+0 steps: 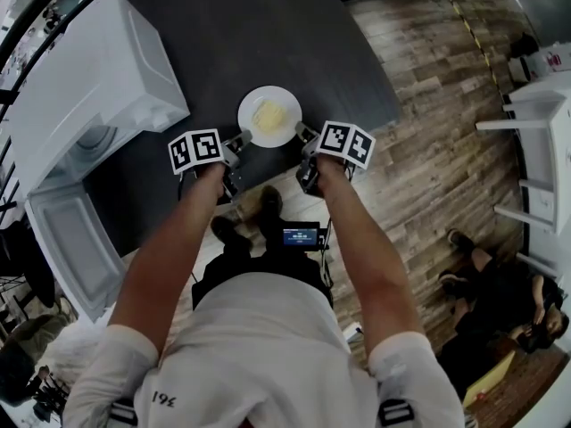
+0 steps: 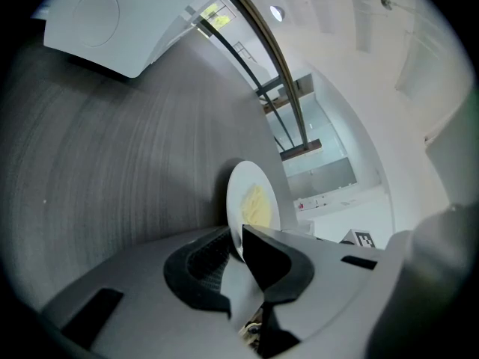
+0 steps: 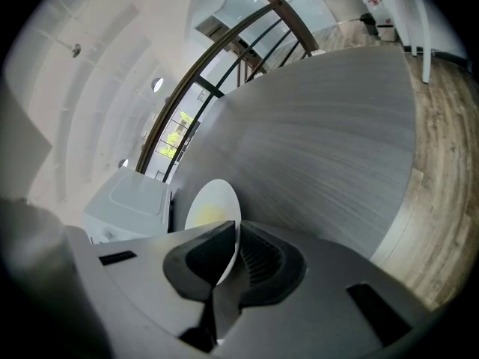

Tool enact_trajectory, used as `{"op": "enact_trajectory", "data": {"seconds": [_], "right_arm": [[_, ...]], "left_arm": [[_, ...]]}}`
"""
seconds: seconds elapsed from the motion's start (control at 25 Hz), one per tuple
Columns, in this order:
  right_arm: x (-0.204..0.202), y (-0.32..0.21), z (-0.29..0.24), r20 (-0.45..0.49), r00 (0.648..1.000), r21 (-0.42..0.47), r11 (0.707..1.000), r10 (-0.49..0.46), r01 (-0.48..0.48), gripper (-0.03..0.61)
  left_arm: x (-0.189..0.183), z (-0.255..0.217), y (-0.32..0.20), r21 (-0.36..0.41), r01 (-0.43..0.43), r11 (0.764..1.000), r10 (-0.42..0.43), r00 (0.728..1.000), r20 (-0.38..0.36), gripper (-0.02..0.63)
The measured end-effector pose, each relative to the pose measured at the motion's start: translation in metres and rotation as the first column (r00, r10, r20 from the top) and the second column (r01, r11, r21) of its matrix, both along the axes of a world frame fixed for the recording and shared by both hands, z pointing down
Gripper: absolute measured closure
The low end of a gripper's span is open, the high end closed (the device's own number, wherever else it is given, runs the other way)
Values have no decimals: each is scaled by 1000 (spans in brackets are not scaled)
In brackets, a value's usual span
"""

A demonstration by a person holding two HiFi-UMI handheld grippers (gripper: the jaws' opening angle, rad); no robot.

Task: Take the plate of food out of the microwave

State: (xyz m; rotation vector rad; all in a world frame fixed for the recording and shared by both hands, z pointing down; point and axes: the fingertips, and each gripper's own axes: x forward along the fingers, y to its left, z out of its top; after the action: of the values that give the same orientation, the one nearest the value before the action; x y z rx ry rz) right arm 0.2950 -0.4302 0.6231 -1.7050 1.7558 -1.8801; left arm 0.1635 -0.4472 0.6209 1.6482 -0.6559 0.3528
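A white plate (image 1: 269, 116) with yellow food (image 1: 268, 114) is over the dark grey table (image 1: 268, 34), outside the white microwave (image 1: 89, 87). My left gripper (image 1: 241, 143) is shut on the plate's left rim, and my right gripper (image 1: 306, 137) is shut on its right rim. In the left gripper view the plate (image 2: 253, 200) stands edge-on, its rim pinched between the jaws of the left gripper (image 2: 239, 249). The right gripper view shows the plate (image 3: 213, 208) clamped in the right gripper (image 3: 236, 256). I cannot tell whether the plate touches the table.
The microwave stands at the table's left, its door (image 1: 76, 248) hanging open toward me. The table's near edge (image 1: 357, 136) meets the wooden floor (image 1: 446, 78). White shelving (image 1: 535, 150) stands at the right, and a person (image 1: 500, 301) sits on the floor at lower right.
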Motion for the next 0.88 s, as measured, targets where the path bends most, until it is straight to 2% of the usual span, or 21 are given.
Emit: {"op": "enact_trajectory", "data": {"seconds": [0.24,0.52,0.8,0.88], "right_arm": [[2,-1,0,7,1000,3,1000,13,-13,558],[2,-3,-1,-4,1000,8,1000,16,-16,558],[8,-6,-5,-120,993,31,999,-7,11,557],[10,-7,-7,-164,986,35,999,-22,28,533]], "left_arm": [[-3,-1,3,8,-16,1000,16,1000,-6,578],[-20,-4,-3,48,9,999,-9,1000,-6,578],[-19,-22,-10,128,21,992,-13,998,-62,578],[-19,-26,-11,142,23,990,-13,997,-73,578]]}}
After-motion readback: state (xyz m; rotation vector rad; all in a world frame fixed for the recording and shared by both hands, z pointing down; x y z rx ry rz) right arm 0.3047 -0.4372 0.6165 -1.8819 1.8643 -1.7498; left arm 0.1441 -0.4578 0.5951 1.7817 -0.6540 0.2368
